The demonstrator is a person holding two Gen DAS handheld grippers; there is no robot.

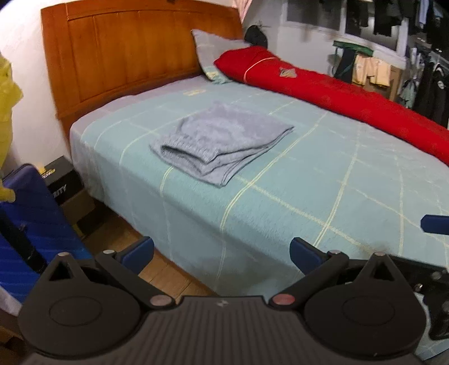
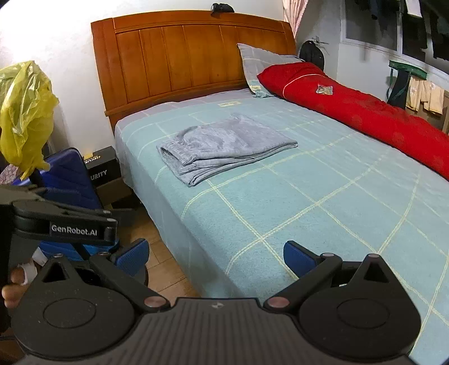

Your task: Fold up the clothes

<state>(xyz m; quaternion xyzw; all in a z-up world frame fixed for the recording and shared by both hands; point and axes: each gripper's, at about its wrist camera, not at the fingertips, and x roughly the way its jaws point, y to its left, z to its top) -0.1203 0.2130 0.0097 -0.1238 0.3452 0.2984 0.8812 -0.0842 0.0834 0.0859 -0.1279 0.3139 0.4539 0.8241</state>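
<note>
The left gripper (image 1: 221,254) sits nearest the lens, its jaws spread wide with nothing between the blue pads; it hangs over the near edge of the bed (image 1: 280,202). The right gripper (image 2: 216,254) is in the same condition: jaws wide apart, empty, above the near left corner of the mattress. In the right wrist view the body of the left gripper crosses the left edge and carries the printed mark "GenRobot.AI"; a hand (image 2: 16,283) with a taped finger shows just below it.

Left of the bed, on the wooden floor (image 2: 165,266), stands a blue suitcase (image 2: 70,179), with a yellow plastic bag (image 2: 25,112) hanging above it. Behind the suitcase lies a black box (image 2: 102,168) with partial lettering that reads "URITY" (the rest is hidden).

The bed carries a light blue-green cover with a pale yellow grid. The folded grey shorts (image 2: 224,146) lie on it toward the far left part, elastic waistband facing near-left, well apart from both grippers. No object lies between the jaws and the shorts.

Along the right side of the bed runs a long red blanket (image 2: 364,115) with a small emblem (not legible). Its far end touches a grey pillow (image 2: 263,64) leaning on the wooden headboard (image 2: 190,56). Dark garments (image 1: 393,16) hang at far right.
</note>
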